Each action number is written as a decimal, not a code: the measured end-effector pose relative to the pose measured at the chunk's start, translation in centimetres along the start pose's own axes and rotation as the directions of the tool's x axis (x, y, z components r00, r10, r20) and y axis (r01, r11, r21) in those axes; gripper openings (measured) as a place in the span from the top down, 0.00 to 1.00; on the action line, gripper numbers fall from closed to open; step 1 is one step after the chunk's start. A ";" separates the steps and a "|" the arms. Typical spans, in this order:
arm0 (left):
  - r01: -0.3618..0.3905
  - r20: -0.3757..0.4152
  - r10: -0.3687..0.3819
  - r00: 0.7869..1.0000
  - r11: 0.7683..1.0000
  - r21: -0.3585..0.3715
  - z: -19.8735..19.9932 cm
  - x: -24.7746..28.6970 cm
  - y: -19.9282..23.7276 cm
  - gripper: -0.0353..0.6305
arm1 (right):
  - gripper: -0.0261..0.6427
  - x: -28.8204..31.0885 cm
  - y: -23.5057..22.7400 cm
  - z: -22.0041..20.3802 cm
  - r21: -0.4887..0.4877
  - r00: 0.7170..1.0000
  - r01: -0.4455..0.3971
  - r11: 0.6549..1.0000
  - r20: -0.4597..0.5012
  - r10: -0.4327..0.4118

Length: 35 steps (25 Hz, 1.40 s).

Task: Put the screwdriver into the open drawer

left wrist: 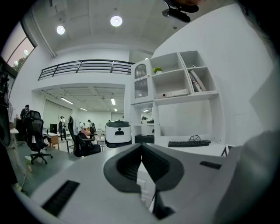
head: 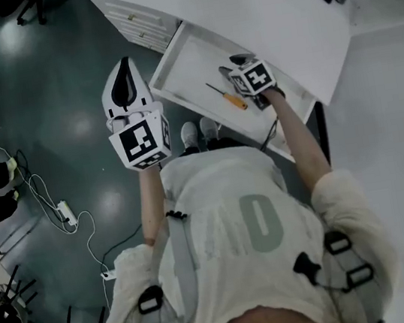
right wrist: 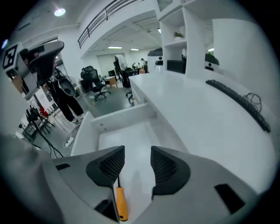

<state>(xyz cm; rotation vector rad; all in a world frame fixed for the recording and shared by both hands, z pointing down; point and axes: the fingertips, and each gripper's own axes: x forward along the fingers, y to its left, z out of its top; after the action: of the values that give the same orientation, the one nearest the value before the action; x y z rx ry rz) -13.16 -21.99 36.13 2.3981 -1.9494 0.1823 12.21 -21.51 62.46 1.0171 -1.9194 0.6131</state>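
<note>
From the head view alone, a person is seen from above. The left gripper (head: 125, 74) is held over the dark floor, apart from the white desk (head: 238, 6). The right gripper (head: 241, 63) is lowered into the open drawer (head: 171, 59).

The screwdriver (head: 226, 96) is laid flat on the drawer floor, just beside the right gripper. It has an orange handle and a thin dark shaft, and the handle is turned toward the person.

In the right gripper view, the claw (right wrist: 138, 153) is spread, with bare drawer floor shown in the gap. The orange handle is seen low in that view, partly hidden behind one pad, and it is not pinched.

Only the left gripper view shows that claw (left wrist: 141, 148) pressed together on nothing. White shelving (left wrist: 175, 83), a keyboard (left wrist: 189, 143) and office chairs (left wrist: 37, 135) are seen beyond it.

Black-and-white square markers are carried on both gripper cubes. Large pale letters on the shirt (head: 261, 220) cannot be read with certainty.
</note>
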 end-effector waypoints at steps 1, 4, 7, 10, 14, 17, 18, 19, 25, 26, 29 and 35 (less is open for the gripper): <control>0.005 0.003 -0.005 1.000 1.000 0.000 0.1 0.1 -0.1 0.94 | 0.69 -0.7 0.0 1.5 -0.005 0.999 0.005 1.000 0.037 -0.005; 0.017 0.021 -0.017 1.000 1.000 0.005 0.8 0.1 -0.5 0.94 | 0.69 -3.4 0.4 6.2 -0.033 0.984 0.014 0.999 0.179 -0.008; 0.027 0.046 -0.028 0.999 0.999 0.027 1.8 0.0 -0.9 0.94 | 0.69 -7.2 1.3 10.8 -0.056 0.944 0.043 0.998 0.328 -0.022; 0.037 0.071 -0.042 0.997 0.997 0.064 2.8 -0.1 -1.3 0.94 | 0.69 -11.6 2.7 14.6 -0.045 0.876 0.061 0.997 0.482 -0.032; 0.060 0.095 -0.061 0.994 0.998 0.014 3.7 -0.3 -1.8 0.94 | 0.73 -17.7 4.8 18.2 -0.043 0.749 0.098 0.994 0.661 -0.045; 0.066 0.121 -0.063 0.991 0.998 -0.022 4.9 -0.6 -1.9 0.94 | 0.80 -22.0 6.4 20.2 -0.052 0.658 0.140 0.989 0.751 -0.053; 0.066 0.129 -0.062 0.990 0.998 -0.022 5.4 -0.7 -1.9 0.94 | 0.82 -23.3 6.9 20.7 -0.058 0.628 0.155 0.986 0.776 -0.053; 0.066 0.138 -0.063 0.989 0.998 -0.023 5.8 -0.9 -2.0 0.94 | 0.84 -24.4 7.3 21.2 -0.065 0.600 0.173 0.983 0.798 -0.052; 0.069 0.175 -0.066 0.982 0.997 -0.014 7.6 -1.6 -2.4 0.94 | 0.95 -28.1 8.4 21.2 0.016 0.513 0.216 0.976 0.849 -0.128; 0.069 0.181 -0.066 0.981 0.998 -0.009 7.9 -1.7 -2.4 0.94 | 0.95 -28.6 8.6 21.2 0.032 0.497 0.221 0.975 0.856 -0.141; 0.067 0.198 -0.067 0.978 0.998 0.003 8.6 -2.1 -2.3 0.94 | 0.95 -29.2 9.1 20.8 0.060 0.484 0.229 0.972 0.859 -0.167; 0.064 0.210 -0.068 0.975 0.998 0.024 9.3 -2.6 -2.2 0.94 | 0.95 -29.6 9.6 20.2 0.071 0.496 0.197 0.978 0.853 -0.162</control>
<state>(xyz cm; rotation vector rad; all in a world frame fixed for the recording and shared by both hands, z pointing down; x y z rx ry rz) -10.93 -20.00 26.66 2.5839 -1.9511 -0.0614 3.92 -18.61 26.47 1.6851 -2.5876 -0.1415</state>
